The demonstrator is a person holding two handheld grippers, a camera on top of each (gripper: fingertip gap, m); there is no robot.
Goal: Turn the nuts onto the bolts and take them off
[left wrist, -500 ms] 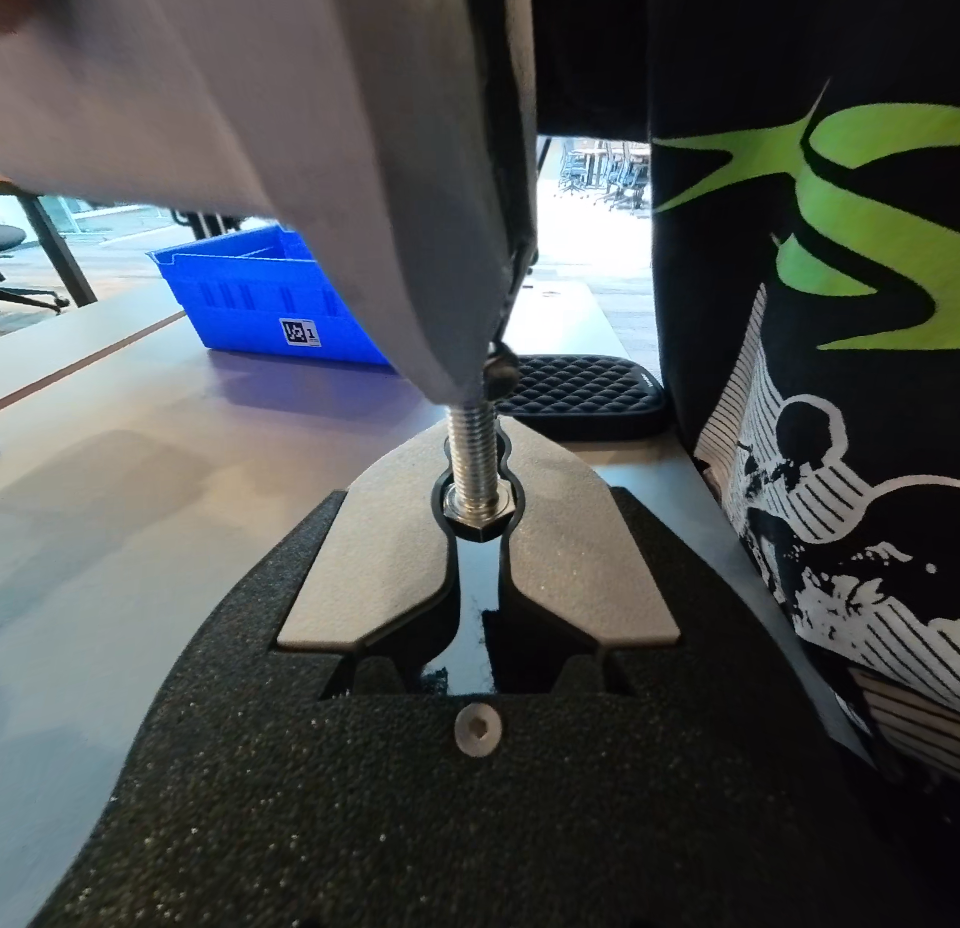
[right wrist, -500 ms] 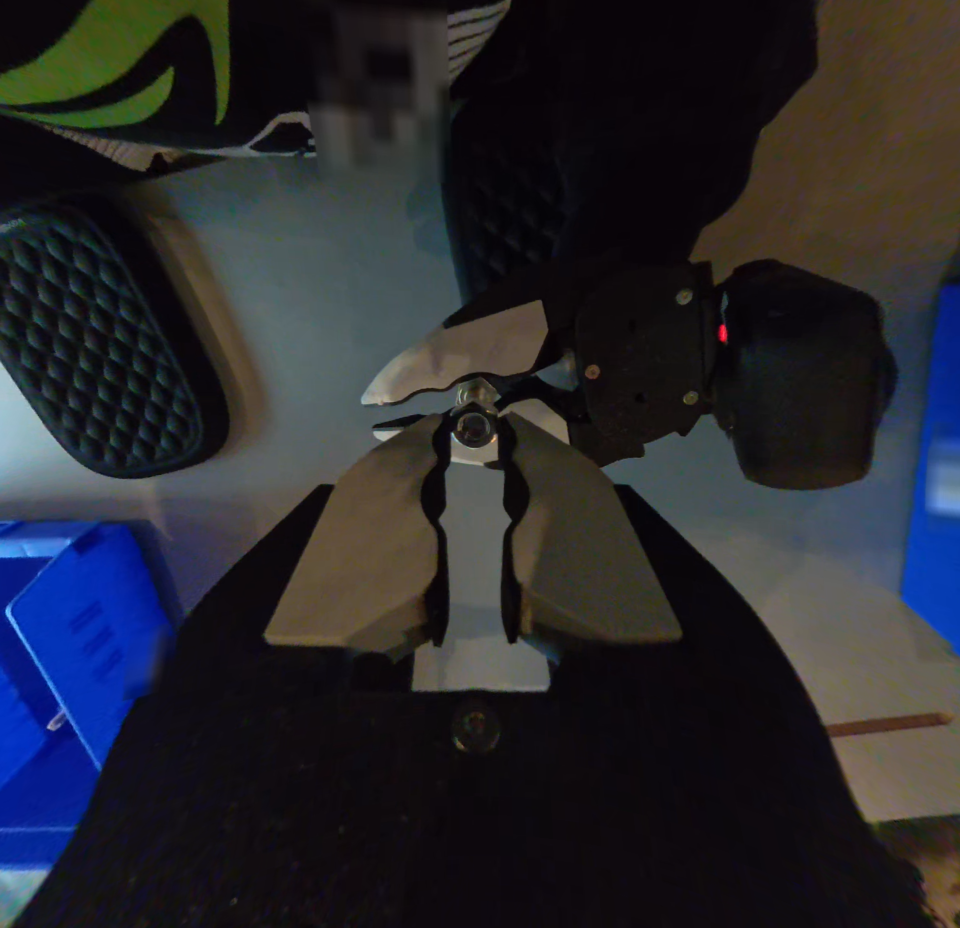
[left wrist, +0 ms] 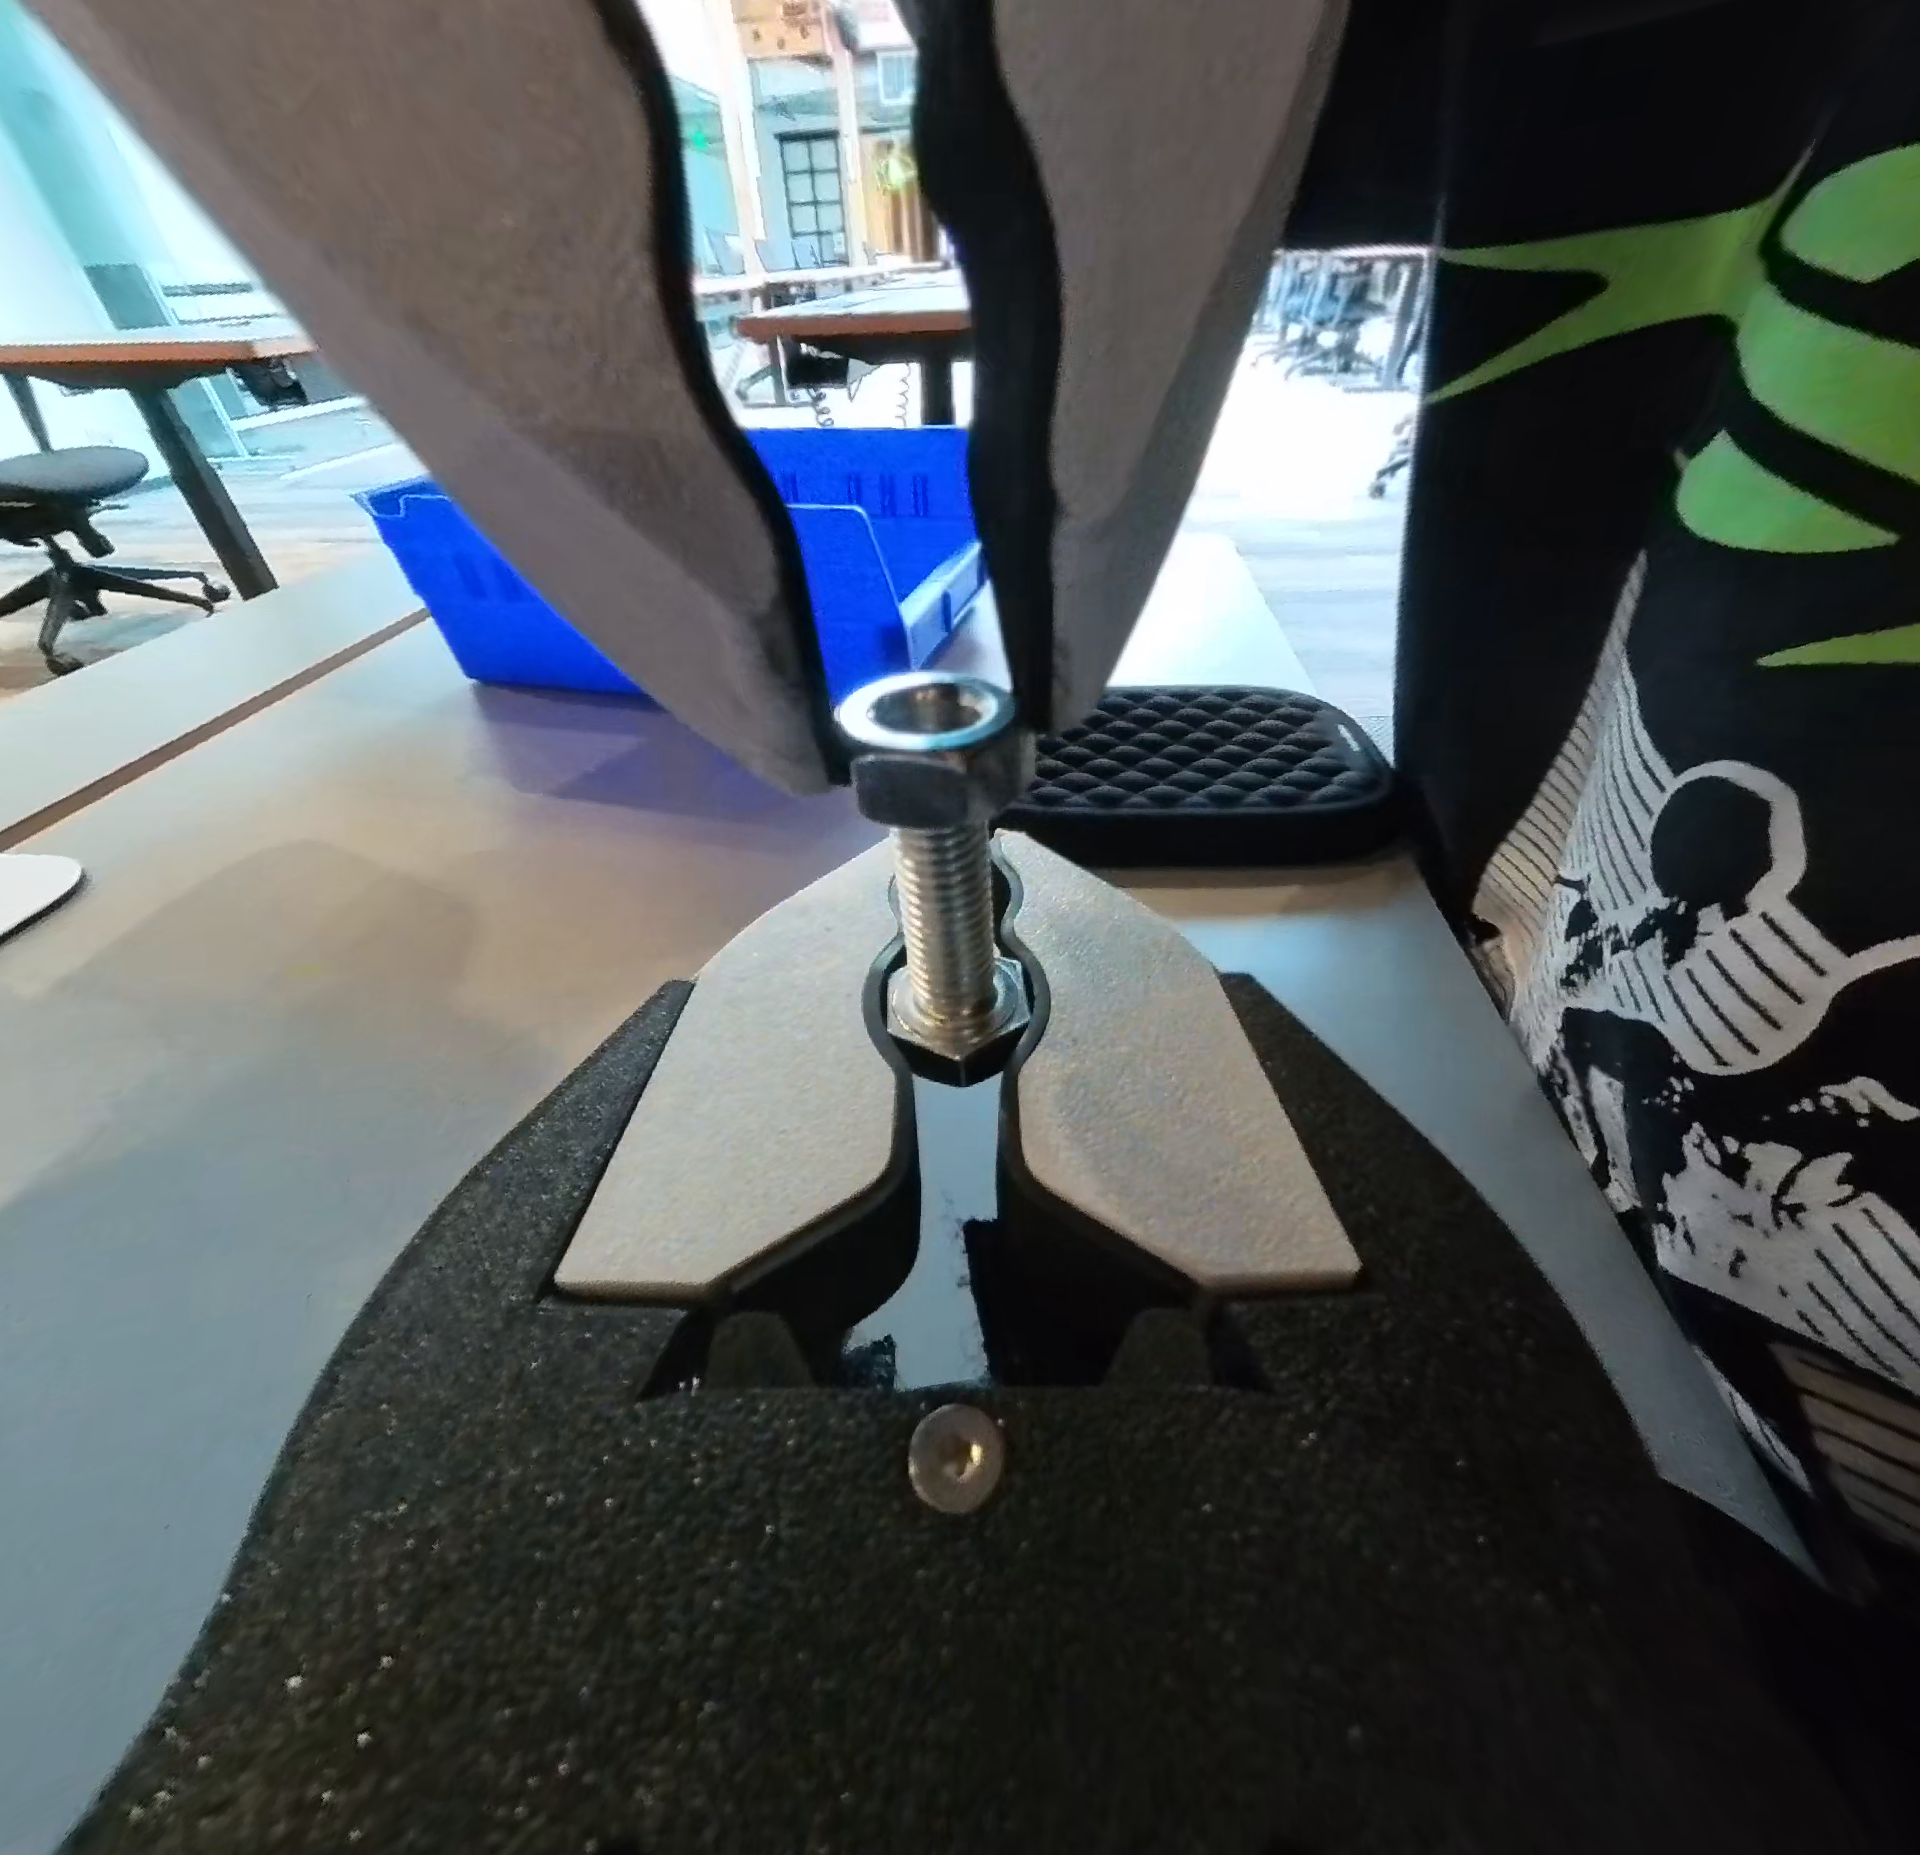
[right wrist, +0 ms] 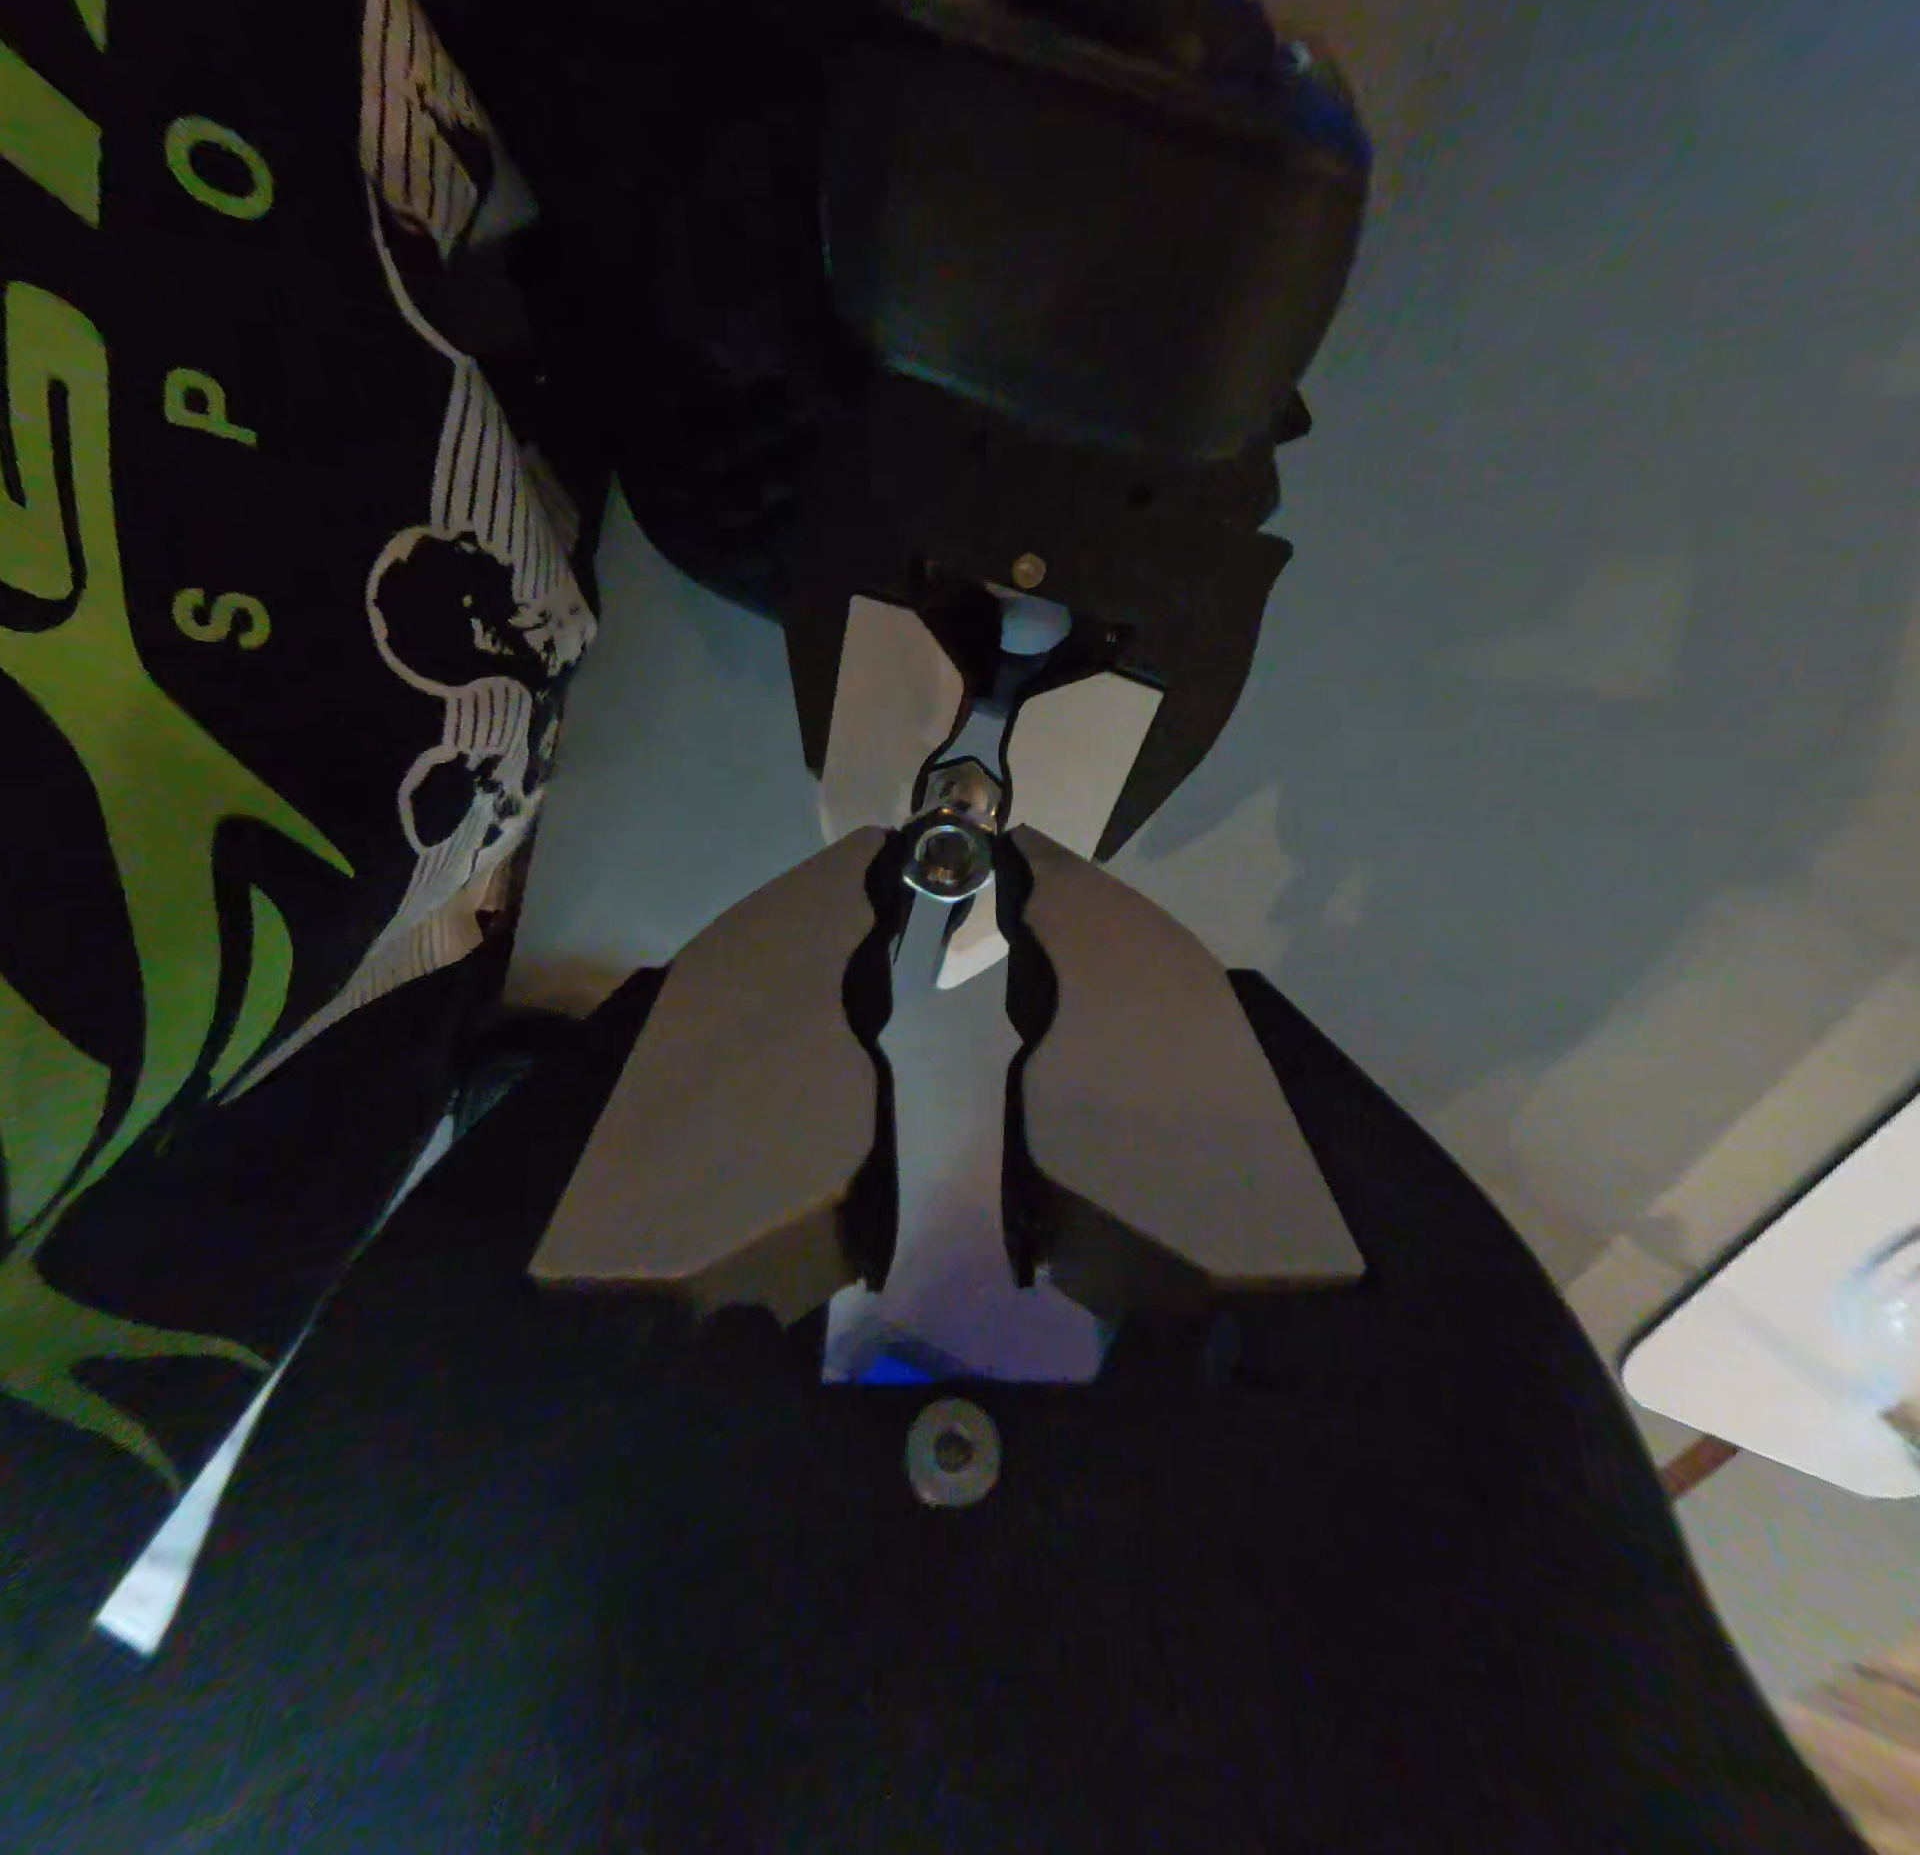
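Between grey notched grippers (left wrist: 961,984) (left wrist: 925,725), threaded steel bolt (left wrist: 943,922), perhaps double-nutted.

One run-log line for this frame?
left hand-held gripper: shut on nut | right hand-held gripper: shut on bolt head | bolt upright above table | nut at thread's lower end

Bolt (left wrist: 943,912) silver, shiny. Nut (left wrist: 961,1023) silver. Bin (left wrist: 520,600) bright blue. Pad (left wrist: 1195,761) black, quilted diamond pattern. Bench (left wrist: 312,922) grey. Shirt (left wrist: 1714,662) black, green and white print. Gripper fingers (left wrist: 748,1099) grey, on black speckled body.
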